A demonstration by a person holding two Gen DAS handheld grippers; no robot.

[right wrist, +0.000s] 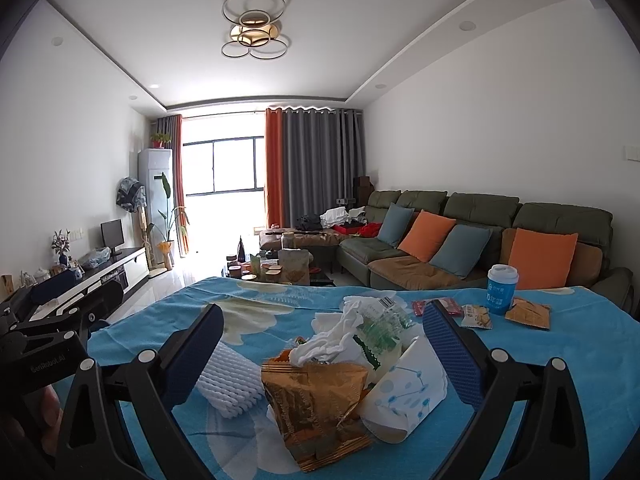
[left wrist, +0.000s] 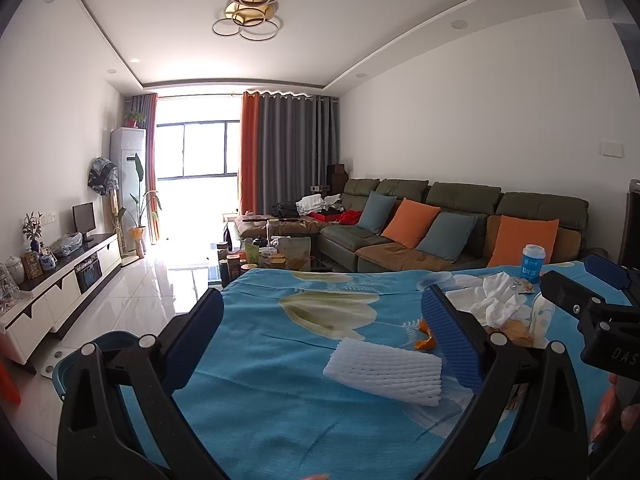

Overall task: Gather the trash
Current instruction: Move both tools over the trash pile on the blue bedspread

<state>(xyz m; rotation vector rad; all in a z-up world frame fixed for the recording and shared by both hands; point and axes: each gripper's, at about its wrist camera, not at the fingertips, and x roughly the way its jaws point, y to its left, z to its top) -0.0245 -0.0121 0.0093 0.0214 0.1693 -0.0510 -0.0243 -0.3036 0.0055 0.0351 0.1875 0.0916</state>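
Note:
Trash lies on a table under a blue flowered cloth (left wrist: pixel 280 344). My left gripper (left wrist: pixel 320 336) is open above it, with a white foam net (left wrist: pixel 384 372) lying between its fingers near the right one. Orange peel (left wrist: pixel 424 338) and crumpled white tissue (left wrist: pixel 500 300) sit beyond. My right gripper (right wrist: pixel 324 344) is open over a heap: a gold snack wrapper (right wrist: pixel 320 404), a tipped paper cup (right wrist: pixel 404 396), white tissue (right wrist: pixel 340 336), a crushed clear bottle (right wrist: pixel 380 328) and the foam net (right wrist: pixel 228 380). Neither gripper holds anything.
An upright blue paper cup (right wrist: pixel 502 290), small snack packets (right wrist: pixel 476 316) (right wrist: pixel 528 312) and a red wrapper (right wrist: pixel 436 306) lie at the far right. A blue basin (left wrist: pixel 80 360) sits on the floor left of the table. Beyond are a cluttered coffee table (left wrist: pixel 264 256), sofa (left wrist: pixel 440 220) and TV stand (left wrist: pixel 60 288).

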